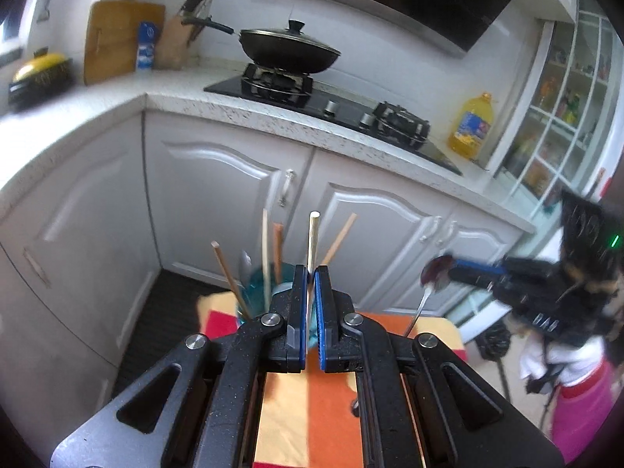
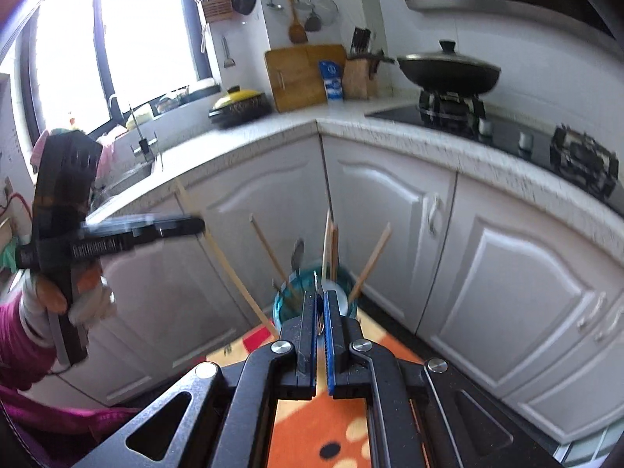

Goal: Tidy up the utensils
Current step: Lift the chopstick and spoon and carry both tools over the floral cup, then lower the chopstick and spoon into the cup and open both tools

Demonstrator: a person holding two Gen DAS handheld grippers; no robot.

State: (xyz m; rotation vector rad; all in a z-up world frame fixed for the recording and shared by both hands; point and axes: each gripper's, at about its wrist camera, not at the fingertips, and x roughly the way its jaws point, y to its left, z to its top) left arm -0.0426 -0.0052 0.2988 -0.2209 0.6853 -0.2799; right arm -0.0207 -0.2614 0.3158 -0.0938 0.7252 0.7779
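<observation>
While nose-down, left gripper [image 1: 311, 275] on chopstick [image 1: 314, 238], right gripper [image 2: 320, 297] on spoon [image 1: 436, 273].

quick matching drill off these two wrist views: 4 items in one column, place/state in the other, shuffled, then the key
Items:
1. pale chopstick
2. metal spoon
3. lidded wok
4. oil bottle

Places:
A. on the stove burner
B. clamped in the left gripper
C. on the counter, at the stove's right end
D. clamped in the right gripper

Pairs: 1-B, 2-D, 3-A, 4-C
</observation>
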